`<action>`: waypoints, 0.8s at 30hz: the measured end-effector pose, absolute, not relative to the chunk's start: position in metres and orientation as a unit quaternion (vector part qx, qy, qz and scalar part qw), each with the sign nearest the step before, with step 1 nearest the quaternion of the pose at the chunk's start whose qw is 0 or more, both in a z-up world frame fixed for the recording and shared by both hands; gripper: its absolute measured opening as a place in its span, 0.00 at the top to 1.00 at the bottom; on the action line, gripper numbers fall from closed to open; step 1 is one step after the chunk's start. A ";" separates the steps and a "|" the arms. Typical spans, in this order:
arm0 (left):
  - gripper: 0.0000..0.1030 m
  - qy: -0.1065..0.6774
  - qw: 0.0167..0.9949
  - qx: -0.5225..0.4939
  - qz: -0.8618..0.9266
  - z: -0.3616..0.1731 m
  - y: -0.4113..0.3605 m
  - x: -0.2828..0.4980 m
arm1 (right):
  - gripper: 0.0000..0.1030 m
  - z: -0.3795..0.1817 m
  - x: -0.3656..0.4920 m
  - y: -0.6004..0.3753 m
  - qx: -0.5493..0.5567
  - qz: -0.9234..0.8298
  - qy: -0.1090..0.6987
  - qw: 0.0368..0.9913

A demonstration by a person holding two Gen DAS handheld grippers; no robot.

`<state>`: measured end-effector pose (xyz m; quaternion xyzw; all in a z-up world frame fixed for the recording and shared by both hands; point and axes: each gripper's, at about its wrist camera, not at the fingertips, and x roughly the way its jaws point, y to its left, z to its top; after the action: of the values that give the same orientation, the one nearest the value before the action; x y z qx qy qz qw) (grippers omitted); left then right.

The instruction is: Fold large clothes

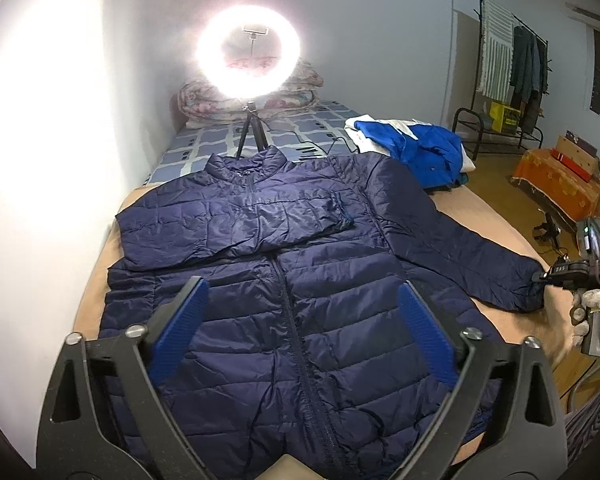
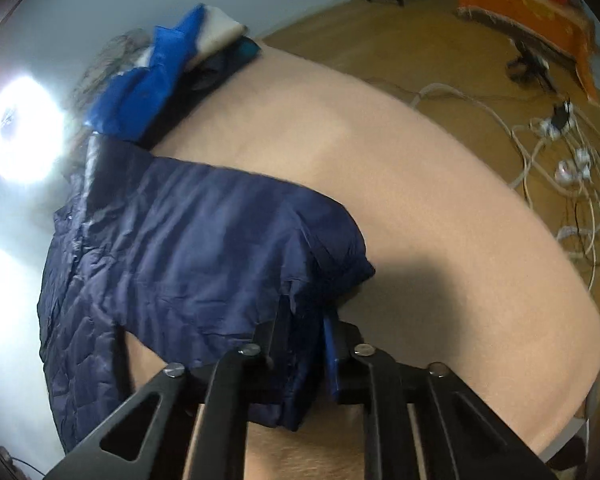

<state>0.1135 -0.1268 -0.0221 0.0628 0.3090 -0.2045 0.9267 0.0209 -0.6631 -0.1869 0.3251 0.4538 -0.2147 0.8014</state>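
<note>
On the tan bed (image 1: 496,320), a navy quilted jacket (image 1: 284,280) (zipped) lies flat.

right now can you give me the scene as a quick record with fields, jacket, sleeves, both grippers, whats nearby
garment: navy puffer jacket, front up, zipped, flat on the tan bed surface
one sleeve: folded across the chest
other sleeve: stretched out sideways, cuff in the right gripper
left gripper: open, above the jacket's lower front, holding nothing
right gripper: shut on the cuff
nearby: blue and white garment beyond the jacket; lit ring light on a tripod at the far end
</note>
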 end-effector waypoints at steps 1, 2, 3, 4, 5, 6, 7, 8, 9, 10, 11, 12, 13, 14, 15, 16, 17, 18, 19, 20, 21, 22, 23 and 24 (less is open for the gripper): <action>0.07 0.309 0.927 0.059 -0.203 -0.021 -0.124 0.114 | 0.90 -0.178 0.023 -0.658 0.314 -0.216 0.447 0.809; 0.07 0.309 0.928 0.056 -0.201 -0.021 -0.121 0.114 | 0.91 -0.171 0.024 -0.655 0.307 -0.217 0.442 0.814; 0.07 0.309 0.929 0.052 -0.197 -0.020 -0.117 0.115 | 0.92 -0.159 0.026 -0.647 0.296 -0.217 0.432 0.824; 0.07 0.308 0.930 0.050 -0.193 -0.018 -0.114 0.116 | 0.93 -0.145 0.029 -0.639 0.287 -0.213 0.420 0.834; 0.07 0.307 0.932 0.045 -0.189 -0.017 -0.110 0.117 | 0.93 -0.133 0.032 -0.631 0.278 -0.207 0.408 0.845; 0.07 0.306 0.933 0.041 -0.185 -0.015 -0.107 0.118 | 0.93 -0.122 0.035 -0.623 0.268 -0.202 0.398 0.854; 0.07 0.304 0.935 0.034 -0.179 -0.013 -0.101 0.119 | 0.93 -0.111 0.038 -0.615 0.258 -0.196 0.389 0.862; 0.07 0.302 0.937 0.029 -0.175 -0.011 -0.097 0.120 | 0.93 -0.094 0.044 -0.602 0.242 -0.187 0.372 0.876; 0.07 0.301 0.938 0.021 -0.169 -0.009 -0.091 0.122 | 0.93 -0.084 0.048 -0.593 0.235 -0.179 0.363 0.884; 0.07 0.300 0.940 0.011 -0.161 -0.007 -0.084 0.124 | 0.94 -0.072 0.053 -0.582 0.227 -0.168 0.350 0.893; 0.07 0.300 0.941 0.002 -0.154 -0.006 -0.077 0.127 | 0.94 -0.062 0.058 -0.572 0.221 -0.158 0.341 0.900; 0.07 0.302 0.942 -0.006 -0.148 -0.005 -0.071 0.129 | 0.94 -0.050 0.065 -0.558 0.212 -0.144 0.329 0.909; 0.07 0.303 0.942 -0.014 -0.143 -0.004 -0.065 0.131 | 0.94 -0.042 0.071 -0.547 0.205 -0.136 0.322 0.914; 0.07 0.305 0.942 -0.023 -0.136 -0.003 -0.058 0.133 | 0.94 -0.038 0.078 -0.539 0.202 -0.131 0.319 0.917; 0.07 0.307 0.943 -0.031 -0.128 -0.002 -0.052 0.135 | 0.94 -0.032 0.086 -0.527 0.197 -0.119 0.315 0.921; 0.07 0.306 0.944 -0.038 -0.120 -0.001 -0.044 0.136 | 0.94 -0.029 0.095 -0.515 0.195 -0.101 0.314 0.924; 0.07 0.305 0.945 -0.042 -0.114 0.000 -0.039 0.136 | 0.94 -0.029 0.104 -0.503 0.193 -0.084 0.316 0.925; 0.07 0.302 0.946 -0.047 -0.106 0.001 -0.032 0.137 | 0.94 -0.029 0.113 -0.492 0.191 -0.068 0.319 0.926; 0.07 0.299 0.948 -0.049 -0.100 0.003 -0.028 0.137 | 0.94 -0.031 0.122 -0.480 0.187 -0.053 0.323 0.926; 0.07 0.295 0.949 -0.053 -0.094 0.004 -0.023 0.137 | 0.94 -0.034 0.131 -0.468 0.182 -0.039 0.328 0.926; 0.07 0.291 0.951 -0.055 -0.088 0.006 -0.018 0.138 | 0.94 -0.037 0.138 -0.458 0.178 -0.028 0.332 0.926; 0.07 0.287 0.953 -0.058 -0.081 0.008 -0.012 0.138 | 0.94 -0.041 0.150 -0.445 0.176 -0.011 0.338 0.924; 0.07 0.285 0.953 -0.061 -0.078 0.008 -0.009 0.138 | 0.94 -0.046 0.160 -0.434 0.174 0.005 0.345 0.922; 0.07 0.285 0.953 -0.065 -0.078 0.009 -0.006 0.138 | 0.94 -0.052 0.171 -0.421 0.171 0.023 0.353 0.920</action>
<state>0.1384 -0.0057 0.0089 -0.0649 0.2845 -0.0775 0.9533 0.1713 -0.4209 -0.0523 0.1708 0.3532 0.0227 0.9196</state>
